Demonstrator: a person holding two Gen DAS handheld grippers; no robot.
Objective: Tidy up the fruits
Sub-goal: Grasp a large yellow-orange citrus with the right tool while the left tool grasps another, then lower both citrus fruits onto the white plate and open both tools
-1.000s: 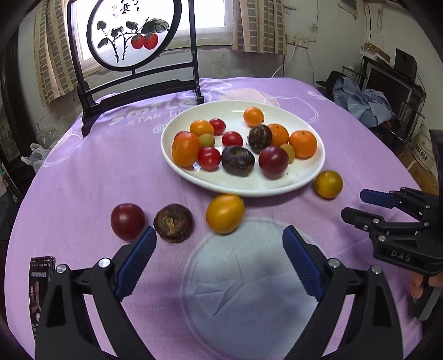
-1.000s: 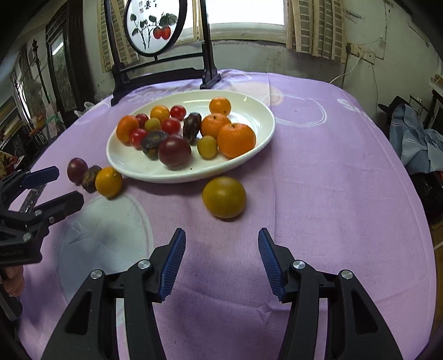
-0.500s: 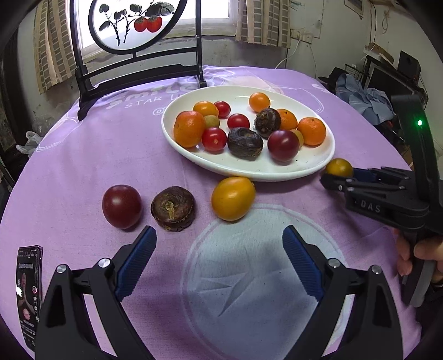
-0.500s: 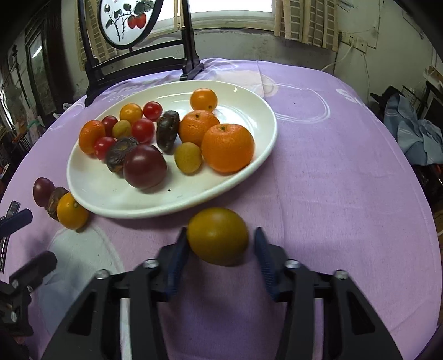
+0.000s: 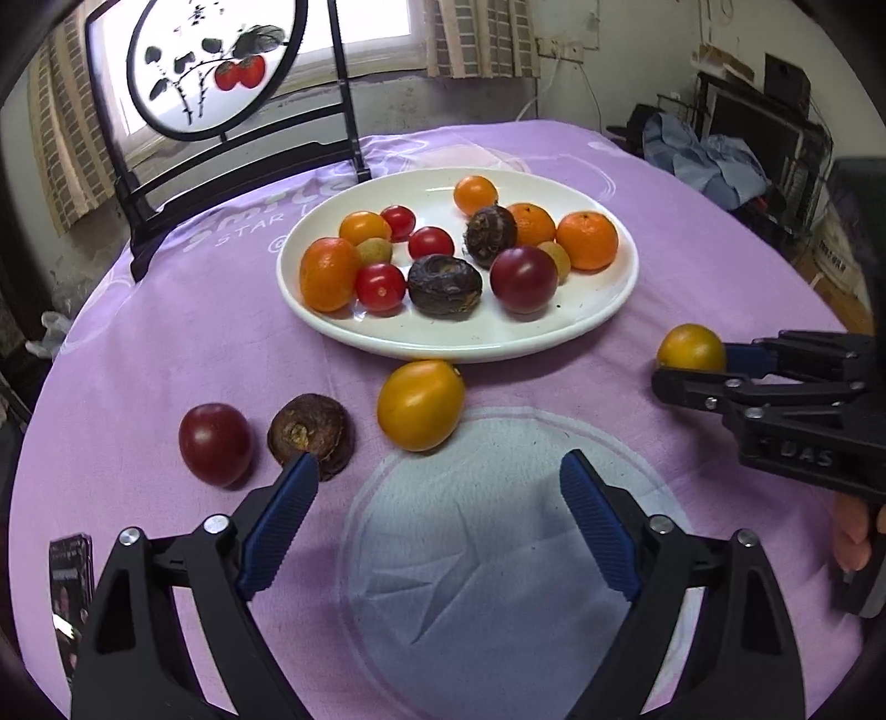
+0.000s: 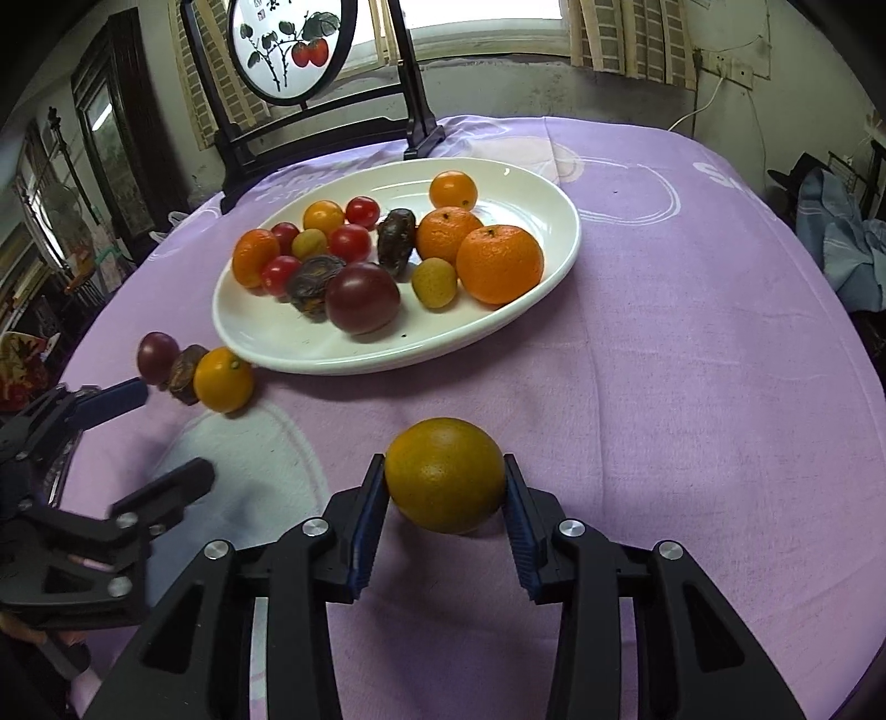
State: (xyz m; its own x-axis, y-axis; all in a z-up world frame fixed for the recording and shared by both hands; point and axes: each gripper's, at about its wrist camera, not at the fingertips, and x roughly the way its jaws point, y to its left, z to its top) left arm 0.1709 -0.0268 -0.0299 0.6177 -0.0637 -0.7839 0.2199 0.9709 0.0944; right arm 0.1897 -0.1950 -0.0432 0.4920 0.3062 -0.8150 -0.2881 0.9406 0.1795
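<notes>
A white plate (image 5: 603, 310) (image 6: 531, 304) holds several oranges, tomatoes and dark fruits. My right gripper (image 6: 446, 490) is shut on a yellow-orange fruit (image 6: 444, 482) (image 5: 690, 347) and holds it just above the purple cloth, in front of the plate. My left gripper (image 5: 437, 482) is open and empty; it also shows in the right wrist view (image 6: 160, 432). Ahead of it lie a yellow-orange fruit (image 5: 421, 404) (image 6: 223, 379), a dark brown fruit (image 5: 310, 435) (image 6: 185, 374) and a dark red tomato (image 5: 216, 443) (image 6: 158, 357) on the cloth.
A round purple-clothed table (image 5: 720, 266) carries a painted round screen on a black stand (image 5: 205, 72) (image 6: 293, 50) behind the plate. A small dark packet (image 5: 69, 576) lies at the left edge. Clothes and shelves (image 5: 714, 160) stand beyond the table on the right.
My right gripper has closed fully on the yellow-orange fruit it was reaching around. My left gripper has shifted slightly forward toward the loose fruits and stays open.
</notes>
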